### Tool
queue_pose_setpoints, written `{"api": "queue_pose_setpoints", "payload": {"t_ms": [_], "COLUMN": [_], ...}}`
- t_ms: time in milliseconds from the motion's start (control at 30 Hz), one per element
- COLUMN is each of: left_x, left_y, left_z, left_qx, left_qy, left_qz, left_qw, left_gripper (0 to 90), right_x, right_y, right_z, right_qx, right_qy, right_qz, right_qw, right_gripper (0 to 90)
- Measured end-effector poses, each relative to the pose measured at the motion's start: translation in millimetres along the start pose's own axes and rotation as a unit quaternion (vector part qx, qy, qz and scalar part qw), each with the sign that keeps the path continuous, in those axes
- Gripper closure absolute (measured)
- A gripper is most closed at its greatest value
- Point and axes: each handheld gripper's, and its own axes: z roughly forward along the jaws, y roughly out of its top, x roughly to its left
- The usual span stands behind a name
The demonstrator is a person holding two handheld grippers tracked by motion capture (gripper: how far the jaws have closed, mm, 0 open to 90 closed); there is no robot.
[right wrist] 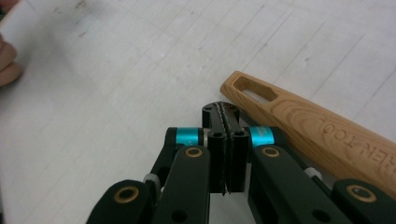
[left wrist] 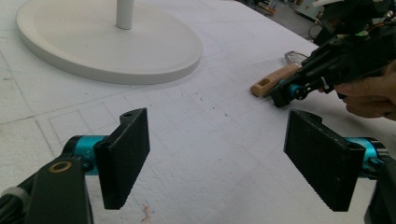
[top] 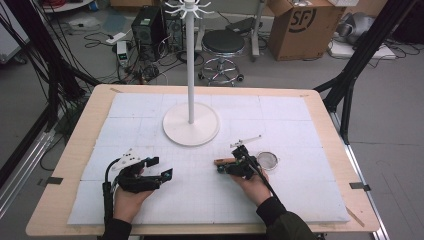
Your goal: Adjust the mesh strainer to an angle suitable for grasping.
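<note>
**Closed Claw Beside the Strainer Handle, Grab Yet to Come**

Over on the right side of the white mat (top: 150, 115), right gripper (top: 239, 161) down low, jaws pressed flat together, nothing between them. Lying just beside those shut jaws: the wooden handle (right wrist: 308, 123) of a small strainer, hanging slot at its free end, lettering along the grain. Touching the handle or only alongside? Hard to call from the right gripper view. Handle pointing towards the left hand's side, wire mesh bowl (top: 268, 160) on the far side of the gripper, resting flat on the mat.

Left gripper (left wrist: 217, 158) waiting well apart, jaws spread wide, bare mat between the pads, no contact with anything. White hook stand (top: 191, 123) upright at mid-table, round base well clear of the strainer.

Likely the step in hand: a pickup of the strainer by its handle, probably for hanging on the stand. To do it cleanly: open the right jaws first, wide enough to straddle the handle's width. Line up across the handle, not along it. Drop over the middle of the wood, short of the slot, leaving that hole free for a hook. Close square on the flat sides. A grip too near the end and the mesh bowl sags; a skewed grip and the handle rolls out. Lift level, bowl trailing.
</note>
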Motion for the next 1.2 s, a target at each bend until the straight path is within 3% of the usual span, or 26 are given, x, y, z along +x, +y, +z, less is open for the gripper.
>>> {"api": "queue_pose_setpoints", "payload": {"t_ms": [167, 433, 567, 700, 833, 1000, 1200], "left_x": [-0.7, -1.0, -0.7, 0.0, -0.3, -0.3, -0.1], "left_y": [0.4, 0.2, 0.3, 0.1, -0.3, -0.3, -0.5], "left_z": [-0.1, -0.1, -0.4, -0.3, 0.9, 1.0, 1.3], "left_qx": [-0.004, -0.002, -0.002, -0.001, 0.002, 0.001, 0.003], "left_qy": [-0.008, -0.006, -0.006, -0.005, -0.006, -0.006, -0.004], "left_qz": [0.003, 0.003, 0.004, 0.004, 0.003, 0.003, 0.005], "left_qw": [1.0, 1.0, 1.0, 1.0, 1.0, 1.0, 1.0], "left_gripper": [23.1, 23.1, 23.1, 23.1, 23.1, 23.1, 23.1], "right_x": [-6.0, -27.7, -31.8, -38.5, -55.5, -80.4, -96.8], "right_y": [10.2, 13.3, 14.4, 16.2, 16.6, 10.4, 2.7], "right_z": [5.3, 6.7, 6.3, -8.1, -32.6, -52.2, -59.1], "right_qx": [-0.007, -0.035, -0.04, -0.051, -0.071, -0.067, -0.042], "right_qy": [-0.011, 0.008, 0.01, -0.001, -0.017, -0.057, -0.093], "right_qz": [0.009, 0.058, 0.066, 0.06, 0.078, 0.102, 0.095], "right_qw": [0.9999, 0.9977, 0.997, 0.9969, 0.9943, 0.991, 0.9902], "right_gripper": [90.0, 90.0, 90.0, 89.8, 89.8, 89.8, 89.8]}}
